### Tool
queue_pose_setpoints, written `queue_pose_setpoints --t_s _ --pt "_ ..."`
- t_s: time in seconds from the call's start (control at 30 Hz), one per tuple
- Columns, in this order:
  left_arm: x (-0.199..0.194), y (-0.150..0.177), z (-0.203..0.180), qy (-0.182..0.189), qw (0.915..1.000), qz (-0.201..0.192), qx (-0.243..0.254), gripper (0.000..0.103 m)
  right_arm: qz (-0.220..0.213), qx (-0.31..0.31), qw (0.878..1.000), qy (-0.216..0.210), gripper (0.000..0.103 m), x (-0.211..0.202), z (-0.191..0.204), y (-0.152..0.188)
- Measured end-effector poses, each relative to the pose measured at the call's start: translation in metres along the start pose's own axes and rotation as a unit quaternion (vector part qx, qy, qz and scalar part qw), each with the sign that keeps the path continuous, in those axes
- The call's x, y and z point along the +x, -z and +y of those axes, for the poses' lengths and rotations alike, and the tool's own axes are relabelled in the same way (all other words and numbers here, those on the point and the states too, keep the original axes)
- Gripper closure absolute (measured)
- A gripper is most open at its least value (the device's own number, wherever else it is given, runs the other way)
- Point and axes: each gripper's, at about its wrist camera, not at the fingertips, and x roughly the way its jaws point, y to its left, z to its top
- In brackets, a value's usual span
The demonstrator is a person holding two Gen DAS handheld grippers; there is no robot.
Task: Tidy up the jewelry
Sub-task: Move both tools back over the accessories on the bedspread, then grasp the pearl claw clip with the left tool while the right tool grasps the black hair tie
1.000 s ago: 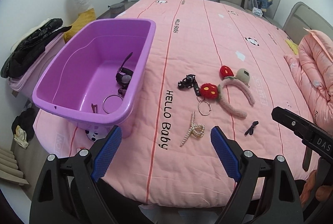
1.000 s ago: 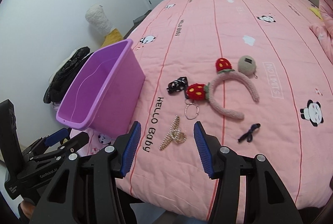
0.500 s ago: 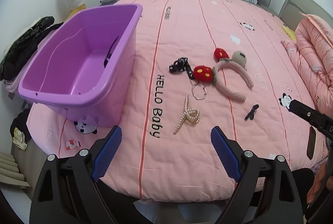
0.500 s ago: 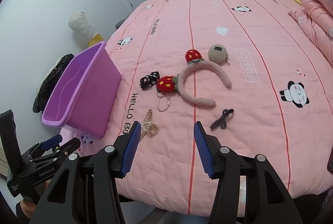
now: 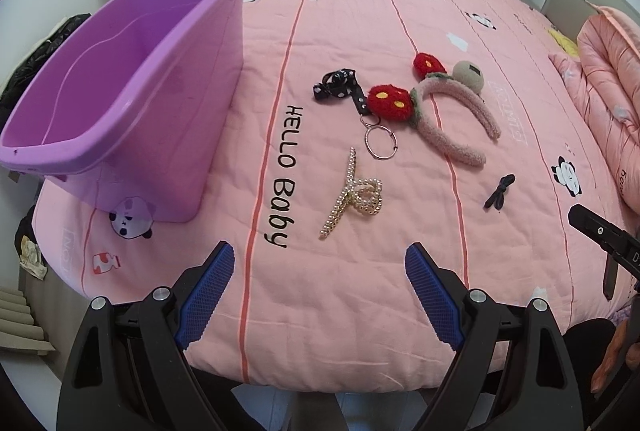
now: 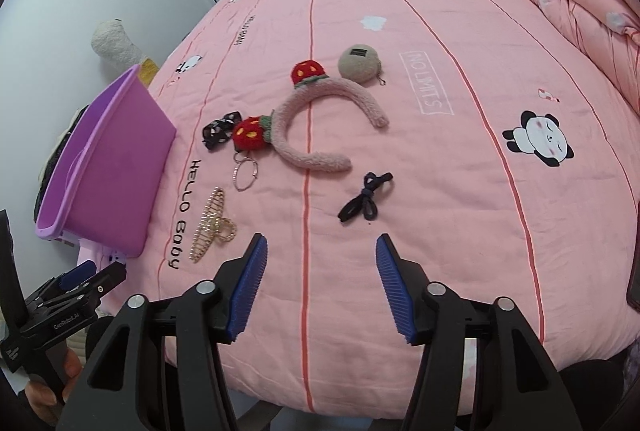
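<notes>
A: Left gripper (image 5: pixel 320 287) status?
B: Jaws apart, empty. Pearl clip (image 5: pixel 354 195) just ahead, bin (image 5: pixel 120 79) ahead-left.
A: Right gripper (image 6: pixel 320 287)?
B: Jaws apart too, empty. Black tie (image 6: pixel 365 198) just ahead, headband (image 6: pixel 316 127) beyond, all on bed (image 6: pixel 460 191).

Bright even indoor light, soft shadows, sharp focus, strong fisheye bending, dark corners

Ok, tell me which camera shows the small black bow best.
The right wrist view: the small black bow lies just ahead of the open right gripper, loops and knot distinct. In the left wrist view it sits off to the right, smaller and foreshortened.
</notes>
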Motion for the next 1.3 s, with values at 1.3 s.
queue_pose_setpoints --t_s 1.3 --pt "0.119 -0.032 -0.024 -0.023 0.9993 0.029 -0.004 0.007 0.046 -0.001 0.995 0.085 0.034 0.126 -0.025 -0.025"
